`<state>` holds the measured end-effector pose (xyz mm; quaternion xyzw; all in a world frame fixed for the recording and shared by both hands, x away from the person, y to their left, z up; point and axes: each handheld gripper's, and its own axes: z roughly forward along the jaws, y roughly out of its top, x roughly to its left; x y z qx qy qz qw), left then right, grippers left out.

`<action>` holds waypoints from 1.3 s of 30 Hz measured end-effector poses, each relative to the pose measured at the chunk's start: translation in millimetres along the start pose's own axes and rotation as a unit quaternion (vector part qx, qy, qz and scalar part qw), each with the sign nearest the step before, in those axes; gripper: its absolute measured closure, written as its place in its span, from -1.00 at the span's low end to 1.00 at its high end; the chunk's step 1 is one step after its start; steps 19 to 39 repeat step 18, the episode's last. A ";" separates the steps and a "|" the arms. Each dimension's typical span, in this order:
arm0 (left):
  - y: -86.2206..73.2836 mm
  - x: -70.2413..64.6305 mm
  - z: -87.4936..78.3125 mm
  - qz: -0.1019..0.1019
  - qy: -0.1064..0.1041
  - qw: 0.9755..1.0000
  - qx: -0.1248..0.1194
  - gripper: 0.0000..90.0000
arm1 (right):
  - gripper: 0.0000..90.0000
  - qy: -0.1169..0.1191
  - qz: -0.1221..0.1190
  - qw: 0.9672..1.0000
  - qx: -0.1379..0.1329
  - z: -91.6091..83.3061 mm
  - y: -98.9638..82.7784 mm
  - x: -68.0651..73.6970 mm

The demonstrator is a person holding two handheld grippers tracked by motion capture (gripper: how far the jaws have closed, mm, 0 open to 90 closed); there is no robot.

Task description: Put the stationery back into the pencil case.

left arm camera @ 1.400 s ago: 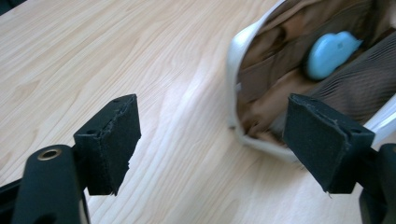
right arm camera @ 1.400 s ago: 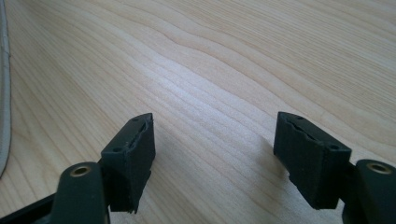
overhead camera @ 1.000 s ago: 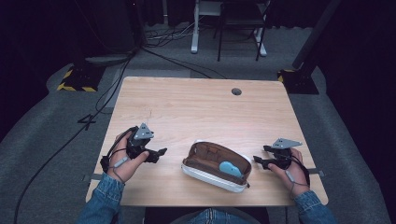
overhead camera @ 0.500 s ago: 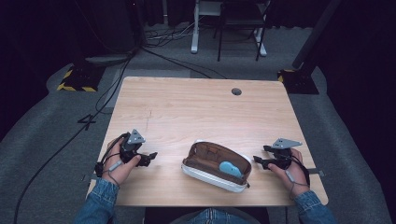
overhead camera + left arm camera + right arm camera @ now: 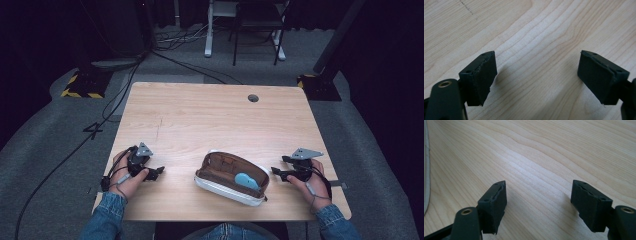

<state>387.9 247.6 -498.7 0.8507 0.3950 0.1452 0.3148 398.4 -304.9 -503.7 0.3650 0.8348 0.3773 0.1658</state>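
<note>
Both grippers (image 5: 159, 171) (image 5: 276, 172) flank the unlabelled open pouch (image 5: 231, 176).

An open brown-lined case (image 5: 231, 177) with a white shell lies at 6 o'clock on the worktop (image 5: 210, 120), a blue item (image 5: 246, 180) inside.
</note>
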 end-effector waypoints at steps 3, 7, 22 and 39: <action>-3.2 3.0 1.8 -0.006 -0.008 1.000 -0.014 -0.67 | -0.35 0.001 0.000 1.000 0.000 0.1 0.0 0.0; -4.4 4.1 3.7 -0.010 -0.001 1.000 -0.022 -0.74 | -0.36 0.000 0.000 1.000 0.000 0.1 0.0 0.1; -3.4 1.9 5.9 -0.037 0.017 0.999 -0.014 -0.93 | -0.36 0.000 -0.001 1.000 0.000 0.2 0.0 0.2; -3.4 1.9 5.9 -0.037 0.017 0.999 -0.014 -0.93 | -0.36 0.000 -0.001 1.000 0.000 0.2 0.0 0.2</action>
